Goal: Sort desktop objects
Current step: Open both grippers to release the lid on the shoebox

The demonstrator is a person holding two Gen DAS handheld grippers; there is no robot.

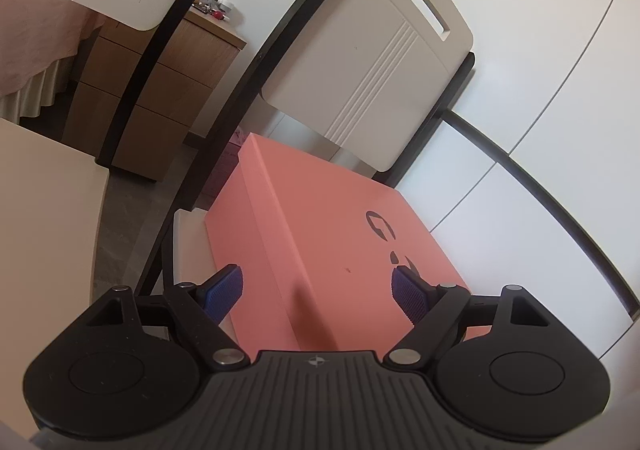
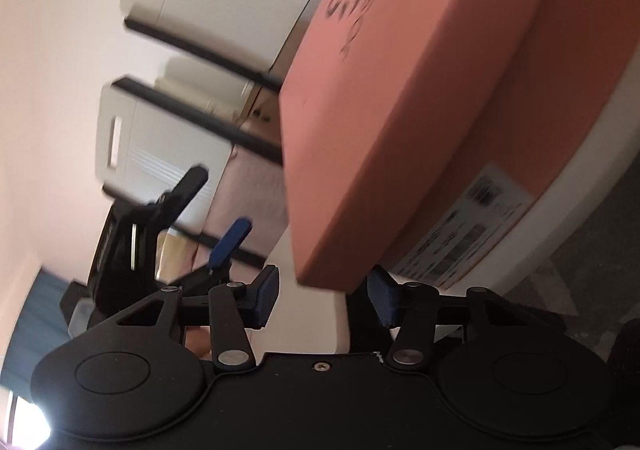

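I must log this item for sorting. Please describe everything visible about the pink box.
The salmon-pink rectangular cardboard box has a matte lid that overhangs the base. A dark logo is printed on top. A white barcode label sits on one end. The box is closed and rests on a white table. The open left gripper and the open right gripper each straddle a box corner; contact cannot be told.
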